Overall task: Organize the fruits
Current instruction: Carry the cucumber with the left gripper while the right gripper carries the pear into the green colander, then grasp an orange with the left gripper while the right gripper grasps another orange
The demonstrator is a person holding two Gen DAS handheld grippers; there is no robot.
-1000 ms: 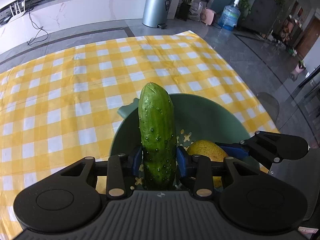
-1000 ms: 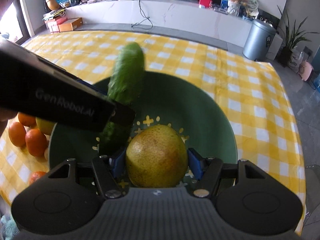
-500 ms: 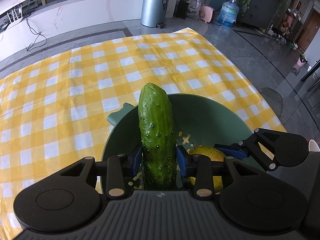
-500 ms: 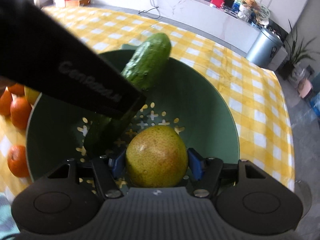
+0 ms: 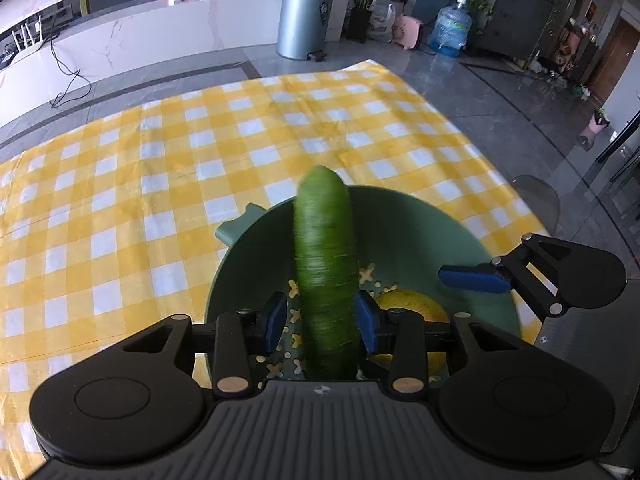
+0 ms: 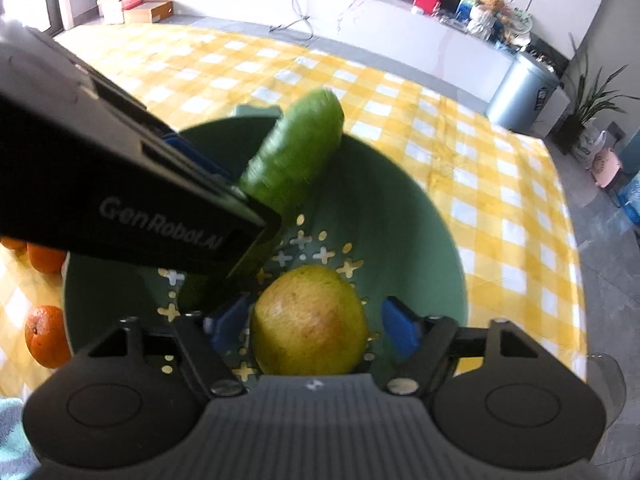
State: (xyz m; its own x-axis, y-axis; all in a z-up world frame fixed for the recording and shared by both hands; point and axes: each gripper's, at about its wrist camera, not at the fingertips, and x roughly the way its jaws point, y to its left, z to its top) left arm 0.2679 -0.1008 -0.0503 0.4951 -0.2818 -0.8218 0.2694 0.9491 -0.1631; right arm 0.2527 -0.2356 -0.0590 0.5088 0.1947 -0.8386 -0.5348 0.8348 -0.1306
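A green colander bowl (image 5: 420, 216) with cross-shaped holes sits on the yellow checked cloth. My left gripper (image 5: 320, 320) is over it with its jaws opening around a cucumber (image 5: 324, 248). The cucumber is blurred with motion and leans on the far rim, and a gap shows beside the left pad. My right gripper (image 6: 316, 324) is low in the bowl (image 6: 420, 240), its jaws opening. A yellow-green pear (image 6: 308, 320) rests on the bowl floor between its pads, with space on both sides. The left gripper's black body (image 6: 120, 200) hides the lower part of the cucumber (image 6: 296, 156).
Several oranges (image 6: 44, 336) lie on the cloth just left of the bowl. A teal cloth (image 6: 8, 412) shows at the near left corner. The table's right edge (image 5: 500, 168) drops to a grey floor close beside the bowl. A metal bin (image 5: 306, 20) stands far behind.
The right jaws have spread away from the pear, which now sits free in the bowl. The left jaws have widened a little and the cucumber has gone blurred with motion.
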